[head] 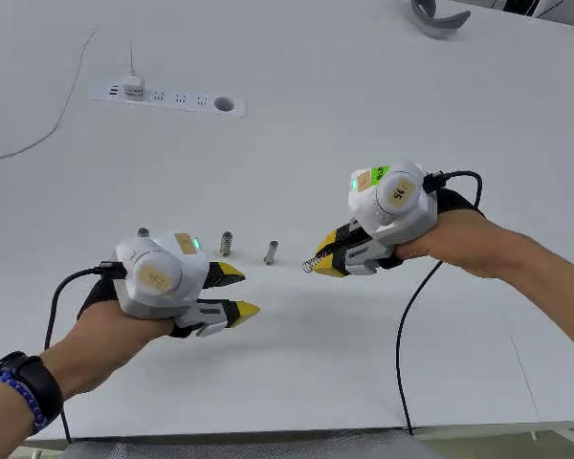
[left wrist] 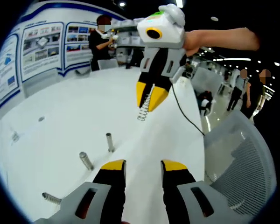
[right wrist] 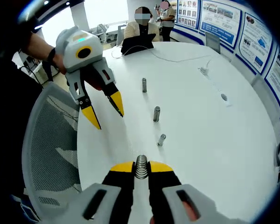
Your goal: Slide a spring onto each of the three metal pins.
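Three metal pins stand in a row on the white table [head: 364, 115]. The nearest pin [head: 271, 252] [left wrist: 110, 142] [right wrist: 162, 139] is bare. The middle pin [head: 226, 244] [left wrist: 86, 161] [right wrist: 156, 114] carries a spring, and so does the far pin [left wrist: 51, 198] [right wrist: 143, 85], which in the head view [head: 143, 232] peeks out behind the left gripper. My right gripper [head: 323, 265] [left wrist: 149, 98] [right wrist: 141, 169] is shut on a loose spring [head: 311, 264] [left wrist: 143, 112] [right wrist: 141, 166], held in the air right of the bare pin. My left gripper [head: 239, 291] [left wrist: 143, 167] [right wrist: 105, 114] is open, with nothing between its fingers, in front of the pins.
A white power strip [head: 167, 98] with a plugged-in cable lies at the back left of the table. A grey curved object [head: 438, 17] sits at the far edge. A mesh chair [left wrist: 238, 158] [right wrist: 51, 154] stands by the table's near edge. People stand in the background.
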Tool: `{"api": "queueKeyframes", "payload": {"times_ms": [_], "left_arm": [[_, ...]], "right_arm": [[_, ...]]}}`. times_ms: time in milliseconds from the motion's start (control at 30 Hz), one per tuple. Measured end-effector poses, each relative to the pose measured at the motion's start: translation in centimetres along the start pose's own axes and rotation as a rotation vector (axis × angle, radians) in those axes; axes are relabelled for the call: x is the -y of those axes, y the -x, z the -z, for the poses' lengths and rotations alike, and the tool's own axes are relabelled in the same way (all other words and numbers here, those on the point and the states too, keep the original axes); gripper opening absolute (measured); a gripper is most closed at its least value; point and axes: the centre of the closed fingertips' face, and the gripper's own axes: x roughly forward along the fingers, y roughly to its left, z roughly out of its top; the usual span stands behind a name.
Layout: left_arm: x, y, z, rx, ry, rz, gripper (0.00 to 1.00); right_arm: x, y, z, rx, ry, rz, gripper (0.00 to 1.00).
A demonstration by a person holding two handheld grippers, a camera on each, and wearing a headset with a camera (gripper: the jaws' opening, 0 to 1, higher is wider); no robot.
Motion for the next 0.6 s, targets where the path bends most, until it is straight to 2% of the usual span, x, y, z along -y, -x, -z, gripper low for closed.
{"api": "queueKeyframes", "payload": {"times_ms": [600], "left_arm": [[-2.8, 1.9, 1.3, 0.003, 0.078, -0.095, 0.46]], "right_arm": [[2.5, -1.3, -0.7, -0.036, 0.002, 0.026, 0.12]]}}
